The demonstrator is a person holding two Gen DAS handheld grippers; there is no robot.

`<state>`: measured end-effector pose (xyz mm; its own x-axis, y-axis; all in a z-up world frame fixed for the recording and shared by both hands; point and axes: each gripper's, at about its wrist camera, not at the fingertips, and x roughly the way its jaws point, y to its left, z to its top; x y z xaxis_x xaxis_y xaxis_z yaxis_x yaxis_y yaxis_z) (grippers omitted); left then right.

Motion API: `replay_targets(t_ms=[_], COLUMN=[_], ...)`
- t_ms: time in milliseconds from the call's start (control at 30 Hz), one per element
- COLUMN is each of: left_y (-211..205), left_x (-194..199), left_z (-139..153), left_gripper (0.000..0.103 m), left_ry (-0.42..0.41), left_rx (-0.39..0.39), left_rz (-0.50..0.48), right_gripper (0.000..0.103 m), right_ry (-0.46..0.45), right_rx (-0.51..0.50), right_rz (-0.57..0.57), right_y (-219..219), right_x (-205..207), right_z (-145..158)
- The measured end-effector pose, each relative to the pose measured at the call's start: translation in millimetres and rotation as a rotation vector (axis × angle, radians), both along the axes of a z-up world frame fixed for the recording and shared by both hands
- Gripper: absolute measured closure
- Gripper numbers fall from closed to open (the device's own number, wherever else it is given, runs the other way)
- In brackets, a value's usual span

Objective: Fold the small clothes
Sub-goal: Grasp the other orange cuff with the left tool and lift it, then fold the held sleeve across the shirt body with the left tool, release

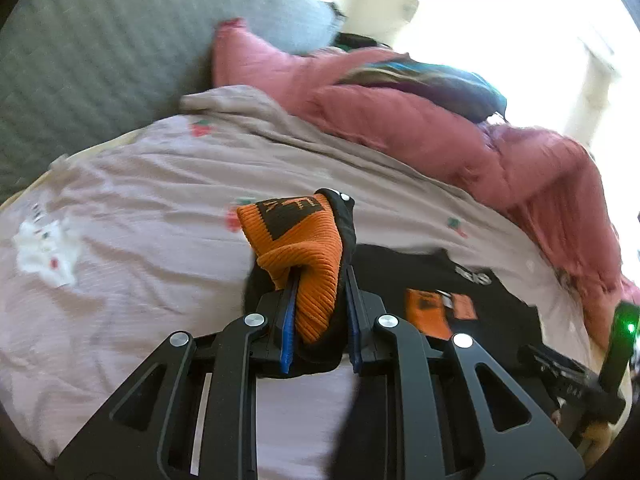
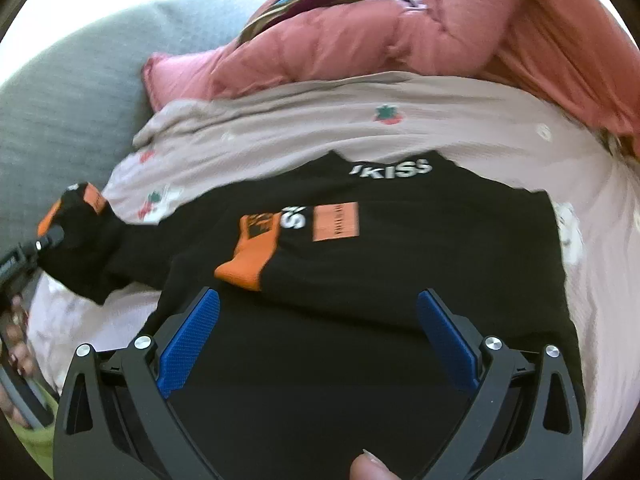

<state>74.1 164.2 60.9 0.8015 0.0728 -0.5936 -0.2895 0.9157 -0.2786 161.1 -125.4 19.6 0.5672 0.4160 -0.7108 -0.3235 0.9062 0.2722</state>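
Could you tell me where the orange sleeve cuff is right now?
Clamped in the left hand-held gripper, the orange cuff is lifted above the bedsheet.

The left claw (image 1: 320, 276) is clamped on the orange cuff (image 1: 308, 256) of a black sleeve, raised off the bed. The right claw (image 2: 318, 340) hangs spread wide, gripping nothing.

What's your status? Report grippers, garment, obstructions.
Left gripper shut on orange sleeve cuff, lifted off the bedsheet. Right gripper open over black shirt. Other sleeve already folded in. Pink quilt behind, not obstructing.
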Motion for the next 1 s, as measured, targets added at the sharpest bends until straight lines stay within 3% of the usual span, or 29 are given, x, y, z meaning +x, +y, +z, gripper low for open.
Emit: replay_targets(t_ms=[533,767,833,1000], left_y=[-111,-133,-130,-113], left_x=[55,56,53,49], left_z=[-4,-19,-23,-36], left_gripper=[0.09,0.07,0.068,0.068], left_ry=[0.077,0.113,0.118,0.152], left_rx=[0.033,-0.038,-0.068,-0.009], left_rz=[-0.245,-0.374,-0.376,-0.284], right_gripper=[0.005,0.005,0.005,0.005], right_ry=[0.001,0.009,0.016,0.058], right_rx=[0.09,0.086,0.078,0.057], right_rz=[-0.109,-0.105,-0.093,-0.031], right_y=[-83,-87,-84,-62], right_x=[-4,-5,-6,-8], right_z=[4,1,-2,-14])
